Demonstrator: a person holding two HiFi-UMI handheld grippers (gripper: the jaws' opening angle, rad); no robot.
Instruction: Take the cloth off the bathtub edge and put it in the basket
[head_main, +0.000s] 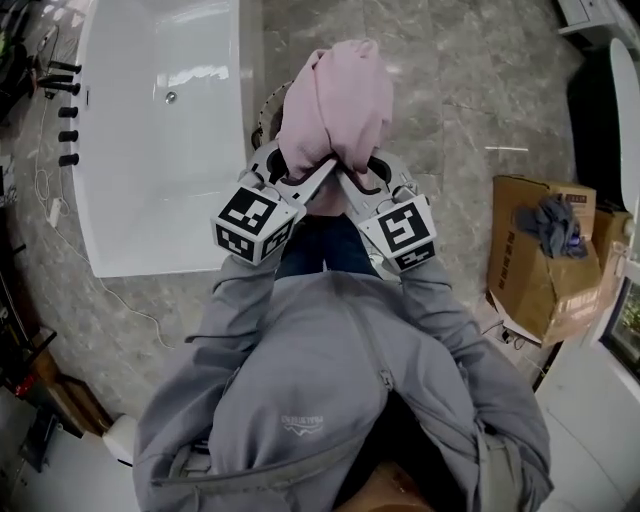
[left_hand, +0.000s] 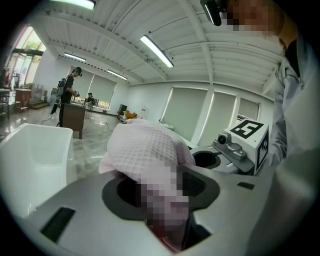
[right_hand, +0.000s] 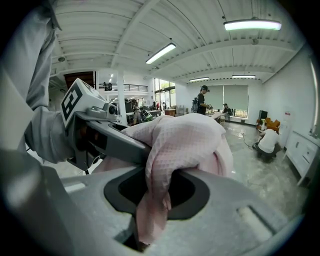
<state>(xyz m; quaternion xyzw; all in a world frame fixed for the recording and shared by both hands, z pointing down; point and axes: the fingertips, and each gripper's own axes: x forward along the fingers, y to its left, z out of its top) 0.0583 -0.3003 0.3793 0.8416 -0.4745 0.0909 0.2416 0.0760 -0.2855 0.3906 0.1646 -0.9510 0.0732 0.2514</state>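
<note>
- Grey marbled floor (head_main: 480, 90); a white bathtub (head_main: 150, 150) stands at the left.
- A cardboard box (head_main: 530, 280) stands at the right. A wire rim (head_main: 262, 108), perhaps the basket, peeks from behind the cloth.
- The pink waffle cloth (head_main: 335, 100) hangs bunched in the air beside the bathtub, with the left claw (head_main: 300, 180) and the right claw (head_main: 365, 180) each clamped on a fold.

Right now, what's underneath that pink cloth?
Under the pink cloth, only the curved rim of what looks like a wire basket peeks out at its left. The rest beneath is covered.
</note>
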